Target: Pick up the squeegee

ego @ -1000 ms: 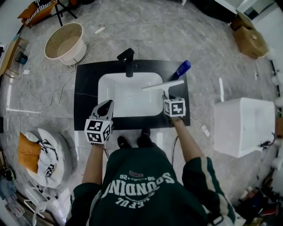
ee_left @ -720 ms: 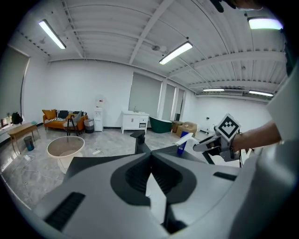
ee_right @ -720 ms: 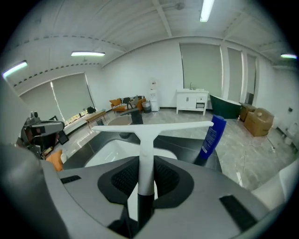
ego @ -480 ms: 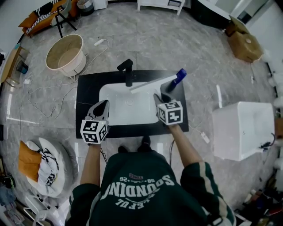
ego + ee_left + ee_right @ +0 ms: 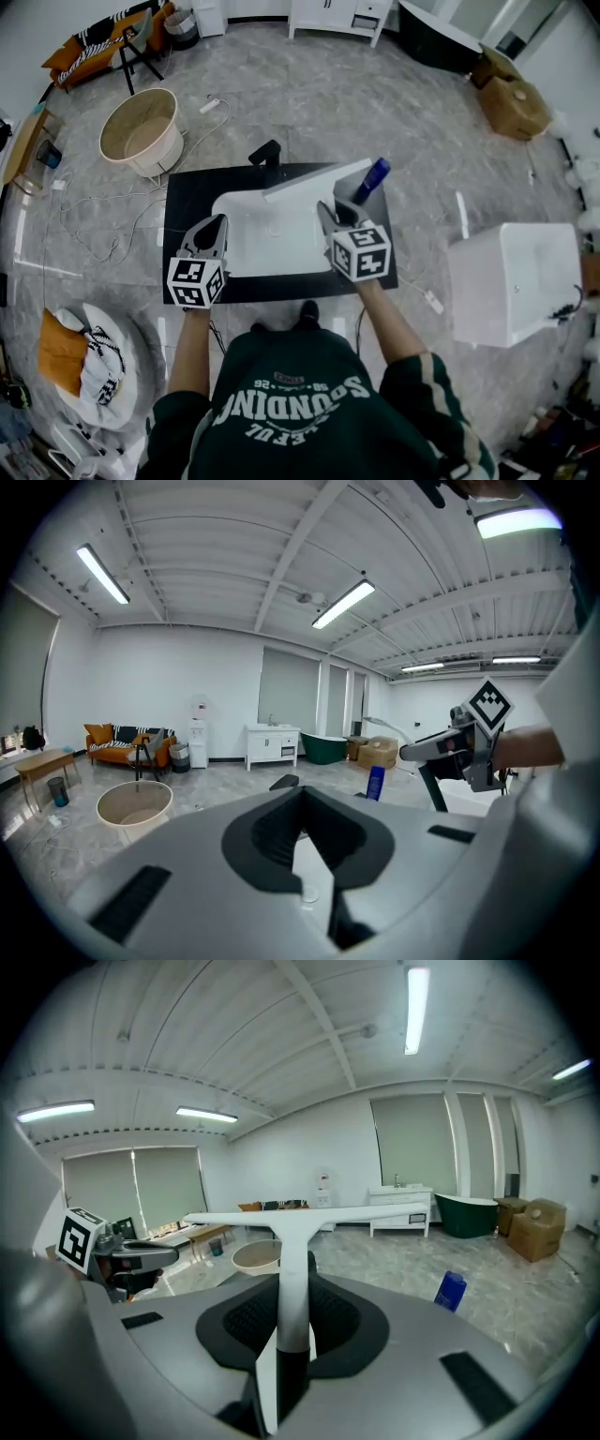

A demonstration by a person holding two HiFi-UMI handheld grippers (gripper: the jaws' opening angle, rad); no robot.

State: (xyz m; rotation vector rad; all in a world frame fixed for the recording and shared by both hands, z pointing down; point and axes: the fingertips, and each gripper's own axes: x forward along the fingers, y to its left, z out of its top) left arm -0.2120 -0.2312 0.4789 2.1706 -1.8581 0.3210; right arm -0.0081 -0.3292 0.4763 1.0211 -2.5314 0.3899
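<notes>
Squeegee (image 5: 314, 180) lifted above sink (image 5: 255, 236), right gripper (image 5: 337, 208) jaws clamping it, left gripper (image 5: 214, 227) jaws apart

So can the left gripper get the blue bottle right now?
Probably not easily: the left gripper is empty, but the right gripper holding the squeegee sits between it and the blue bottle.
</notes>
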